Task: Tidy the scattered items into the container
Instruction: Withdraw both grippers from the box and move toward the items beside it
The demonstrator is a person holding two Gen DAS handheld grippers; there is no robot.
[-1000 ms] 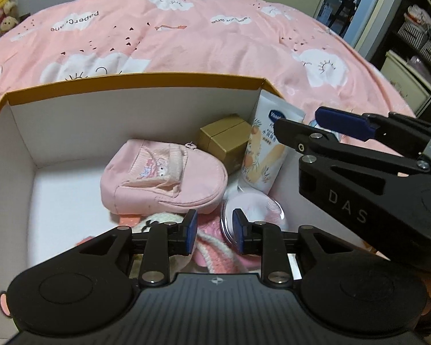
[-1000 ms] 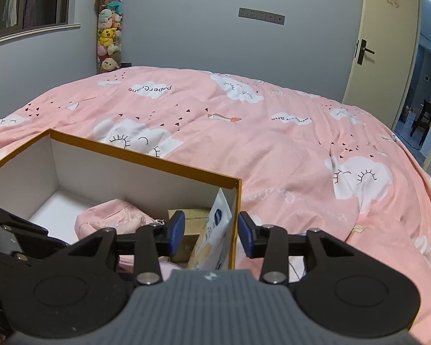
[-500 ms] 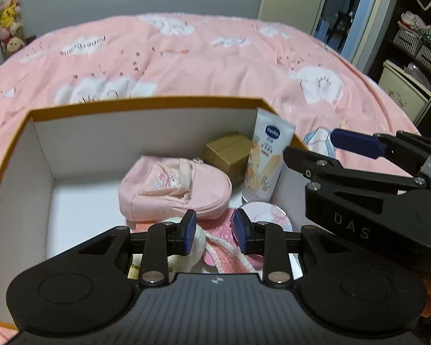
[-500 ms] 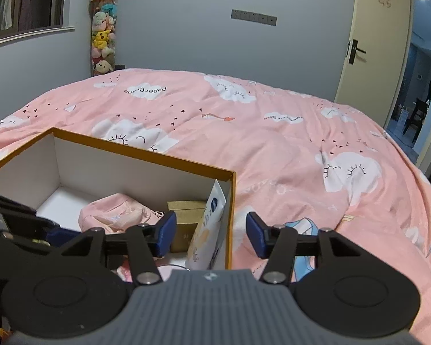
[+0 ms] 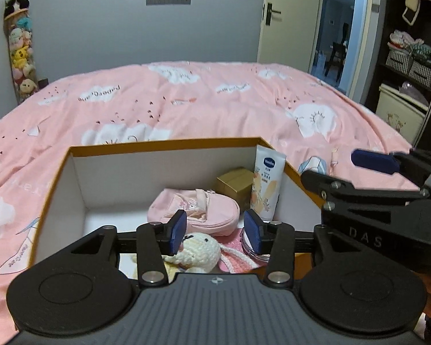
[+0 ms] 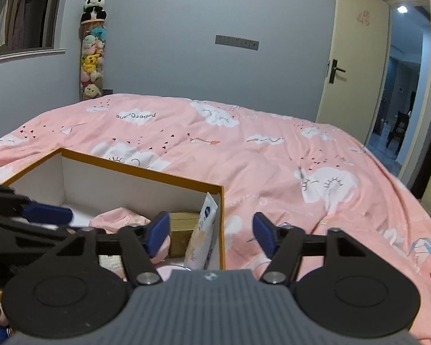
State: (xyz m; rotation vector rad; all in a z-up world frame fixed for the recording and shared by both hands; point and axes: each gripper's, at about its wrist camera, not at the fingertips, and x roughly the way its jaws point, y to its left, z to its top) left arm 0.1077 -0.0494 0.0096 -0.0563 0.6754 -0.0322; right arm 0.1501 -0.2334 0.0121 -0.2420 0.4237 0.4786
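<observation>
Legibly | tube (image 5: 266, 185) in box (image 5: 163, 144): "Vaseline" | quilt (image 5: 186, 106): "PaperCrane"

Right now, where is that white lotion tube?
The lotion tube stands upright in the far right corner of the box, leaning on the right wall, beside the small gold box and behind the pink pouch.

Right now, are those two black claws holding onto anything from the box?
No. The left gripper and the right gripper are both opening with nothing between the jaws; the knitted bunny lies loose in the box.
</observation>
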